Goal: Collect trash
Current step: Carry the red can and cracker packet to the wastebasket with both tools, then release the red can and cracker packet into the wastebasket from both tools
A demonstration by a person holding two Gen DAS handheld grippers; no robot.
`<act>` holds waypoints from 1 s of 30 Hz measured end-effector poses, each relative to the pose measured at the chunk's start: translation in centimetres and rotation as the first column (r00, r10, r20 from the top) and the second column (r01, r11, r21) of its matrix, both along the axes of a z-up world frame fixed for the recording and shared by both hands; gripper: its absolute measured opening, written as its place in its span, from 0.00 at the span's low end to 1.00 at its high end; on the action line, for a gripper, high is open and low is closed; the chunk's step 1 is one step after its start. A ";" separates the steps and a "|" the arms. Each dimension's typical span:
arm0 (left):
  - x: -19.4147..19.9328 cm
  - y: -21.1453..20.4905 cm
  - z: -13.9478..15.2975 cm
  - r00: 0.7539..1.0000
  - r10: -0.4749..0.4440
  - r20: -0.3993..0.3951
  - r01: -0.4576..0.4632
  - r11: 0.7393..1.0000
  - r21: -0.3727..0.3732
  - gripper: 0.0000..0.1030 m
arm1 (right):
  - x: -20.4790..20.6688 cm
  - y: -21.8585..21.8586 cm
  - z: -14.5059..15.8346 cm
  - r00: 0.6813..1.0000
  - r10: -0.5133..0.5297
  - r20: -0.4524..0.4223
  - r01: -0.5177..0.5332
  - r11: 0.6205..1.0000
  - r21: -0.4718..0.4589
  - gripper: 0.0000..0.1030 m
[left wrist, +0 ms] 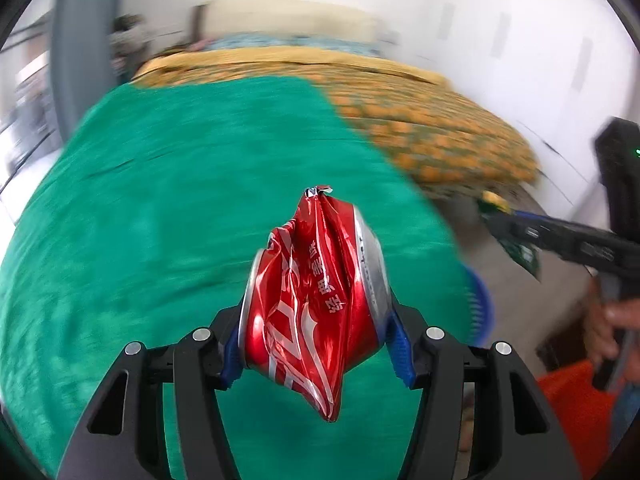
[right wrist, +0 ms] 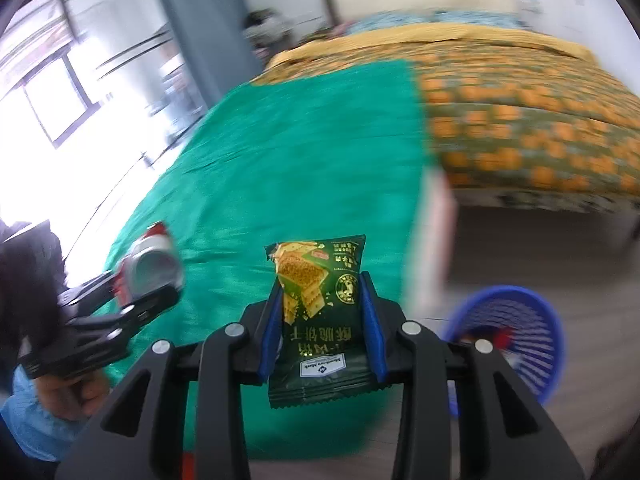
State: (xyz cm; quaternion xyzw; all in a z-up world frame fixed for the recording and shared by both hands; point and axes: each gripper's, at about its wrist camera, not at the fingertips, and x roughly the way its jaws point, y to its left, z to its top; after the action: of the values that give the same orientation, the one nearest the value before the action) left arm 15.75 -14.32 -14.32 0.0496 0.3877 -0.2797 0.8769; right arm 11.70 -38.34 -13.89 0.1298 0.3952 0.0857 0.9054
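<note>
My left gripper [left wrist: 316, 344] is shut on a crushed red soda can [left wrist: 316, 300] and holds it in the air above the green cloth [left wrist: 160, 200]. My right gripper [right wrist: 320, 328] is shut on a dark green cracker packet [right wrist: 320, 312], also held above the green cloth [right wrist: 300, 160]. The right gripper with its packet [left wrist: 516, 240] shows at the right edge of the left wrist view. The left gripper with the can [right wrist: 148, 268] shows at the left of the right wrist view. A blue slatted trash basket [right wrist: 516, 332] stands on the floor to the right; its rim also shows in the left wrist view [left wrist: 480, 304].
The green cloth covers a low surface beside a bed with an orange and green patterned quilt [right wrist: 540, 128]. Grey floor [right wrist: 540, 248] lies between bed and basket. A grey curtain [right wrist: 200, 16] and bright window [right wrist: 60, 92] are at the left. An orange object [left wrist: 572, 412] sits at lower right.
</note>
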 end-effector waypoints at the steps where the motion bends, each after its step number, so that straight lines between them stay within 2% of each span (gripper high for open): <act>1: -0.8 -2.4 0.4 0.999 -0.053 -0.005 0.053 0.999 -0.005 0.55 | -0.6 -1.5 0.0 0.999 -0.033 -0.002 0.033 0.999 -0.026 0.34; 3: -1.8 -6.0 0.6 0.991 -0.129 -0.029 0.128 0.992 -0.020 0.55 | -1.9 -5.0 -0.5 0.994 -0.112 -0.015 0.110 0.991 -0.074 0.34; 7: -3.4 -13.0 0.1 0.969 -0.238 -0.059 0.237 0.971 -0.021 0.55 | -3.1 -10.7 -2.4 0.971 -0.232 -0.063 0.229 0.972 -0.047 0.34; 10: -3.5 -19.0 -2.1 0.951 -0.290 -0.104 0.293 0.956 0.012 0.55 | -3.2 -13.9 -4.4 0.952 -0.290 -0.101 0.288 0.957 -0.036 0.34; 14: -2.4 -24.4 -5.6 0.942 -0.295 -0.161 0.308 0.949 0.065 0.56 | -3.5 -17.4 -7.1 0.926 -0.345 -0.151 0.346 0.938 -0.017 0.34; 21: 1.0 -29.6 -10.6 0.939 -0.263 -0.222 0.290 0.952 0.095 0.57 | -3.0 -23.0 -12.9 0.879 -0.410 -0.245 0.442 0.892 0.095 0.34; 23: 1.8 -30.6 -11.5 0.939 -0.258 -0.226 0.285 0.954 0.093 0.59 | -2.7 -24.0 -14.3 0.869 -0.419 -0.262 0.460 0.880 0.117 0.37; 24: 2.0 -30.9 -11.7 0.941 -0.255 -0.225 0.281 0.955 0.095 0.71 | -2.6 -24.5 -15.3 0.862 -0.424 -0.277 0.471 0.872 0.131 0.41; 25: 2.2 -31.1 -11.8 0.944 -0.249 -0.217 0.275 0.957 0.096 0.79 | -2.5 -24.8 -15.8 0.858 -0.424 -0.289 0.477 0.866 0.148 0.51; 27: 2.4 -31.2 -11.5 0.953 -0.233 -0.195 0.254 0.963 0.088 0.83 | -2.9 -25.6 -16.7 0.849 -0.436 -0.299 0.501 0.845 0.189 0.70; 30: 2.2 -30.7 -10.3 0.954 -0.229 -0.193 0.240 0.970 0.041 0.85 | -3.5 -26.1 -15.9 0.845 -0.458 -0.276 0.520 0.823 0.228 0.74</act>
State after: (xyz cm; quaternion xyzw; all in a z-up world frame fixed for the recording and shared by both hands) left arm 17.91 -45.04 -24.61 0.0967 0.4684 -0.3727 0.7952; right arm 8.21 -64.48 -29.81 0.3685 0.4238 -0.1070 0.8205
